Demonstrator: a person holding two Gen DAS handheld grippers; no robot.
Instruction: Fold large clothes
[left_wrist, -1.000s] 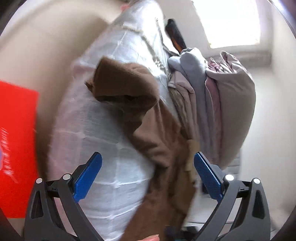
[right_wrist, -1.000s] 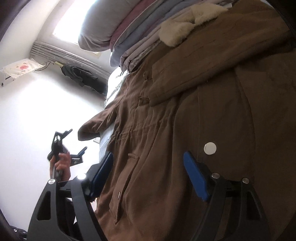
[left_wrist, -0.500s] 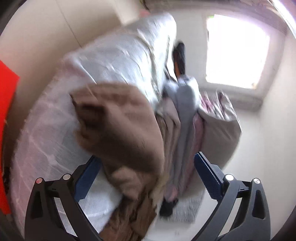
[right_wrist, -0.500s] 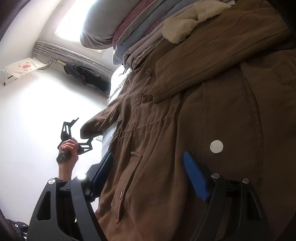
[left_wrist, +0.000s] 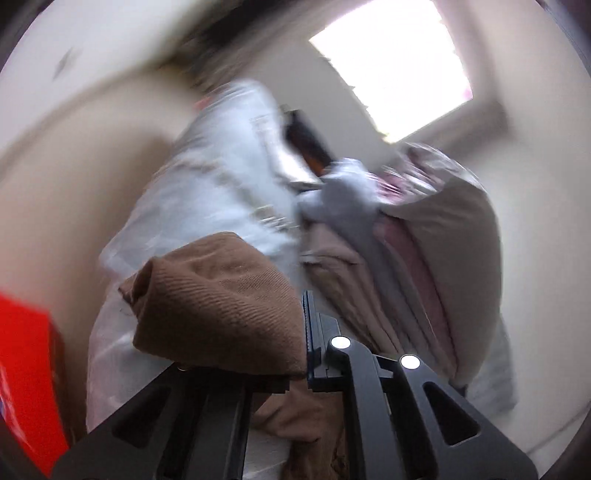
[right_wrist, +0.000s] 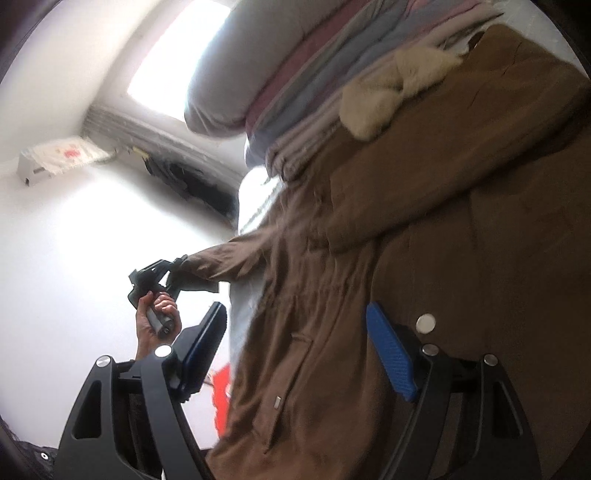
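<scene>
Brown coat (right_wrist: 424, 258) spread over the bed (left_wrist: 221, 192), its knit cuff (left_wrist: 221, 302) pinched by the left tool (left_wrist: 304, 332), right tool (right_wrist: 295, 347) held spread above the coat, folded stack (right_wrist: 295, 85) piled beside the fleece collar (right_wrist: 388, 96), red box (left_wrist: 26, 376) alongside the bed.

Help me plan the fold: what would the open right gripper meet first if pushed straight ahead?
Most likely the brown suede-like coat: its body fills the space between and beyond the right gripper and its spread fingers. Depth is unclear, so how soon is uncertain.
</scene>
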